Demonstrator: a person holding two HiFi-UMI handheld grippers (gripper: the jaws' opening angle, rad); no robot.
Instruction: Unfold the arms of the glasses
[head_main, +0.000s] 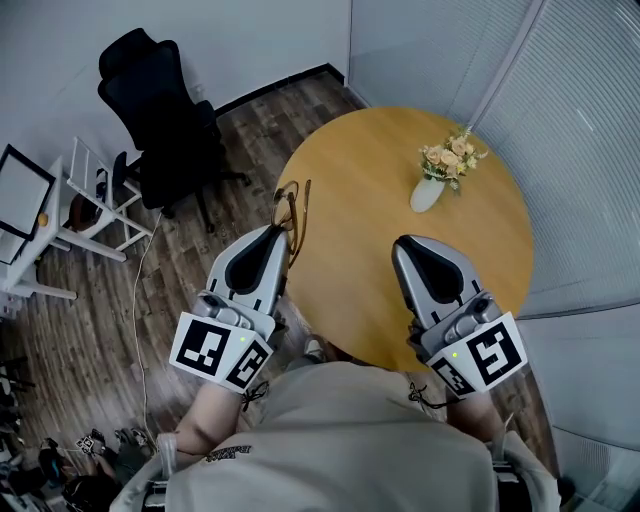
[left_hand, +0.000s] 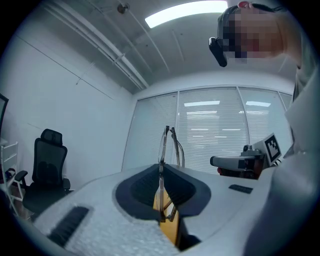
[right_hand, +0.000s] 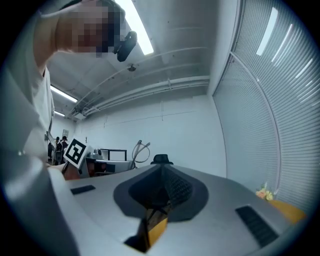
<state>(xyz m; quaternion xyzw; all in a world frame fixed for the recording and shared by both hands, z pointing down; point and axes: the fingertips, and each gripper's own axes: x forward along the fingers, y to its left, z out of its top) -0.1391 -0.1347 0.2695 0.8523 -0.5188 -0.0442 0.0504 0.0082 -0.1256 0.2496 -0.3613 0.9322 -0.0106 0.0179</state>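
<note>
— Glasses (head_main: 292, 215), where are they?
— Pinched in the left gripper (head_main: 277, 232), over the table's (head_main: 390, 150) left edge. The jaws press on the frame, and the rest sticks out past their tips. The arms seem to lie close against the frame.
— And the right gripper (head_main: 404, 245)?
— Jaws pressed together, nothing between them. It hangs over the table's near edge, well apart from the left one.
— Anything on the table?
— A white vase (head_main: 427, 194) of flowers (head_main: 452, 157), toward the far right edge. A black chair (head_main: 160, 120) stands on the floor beyond the left edge.
</note>
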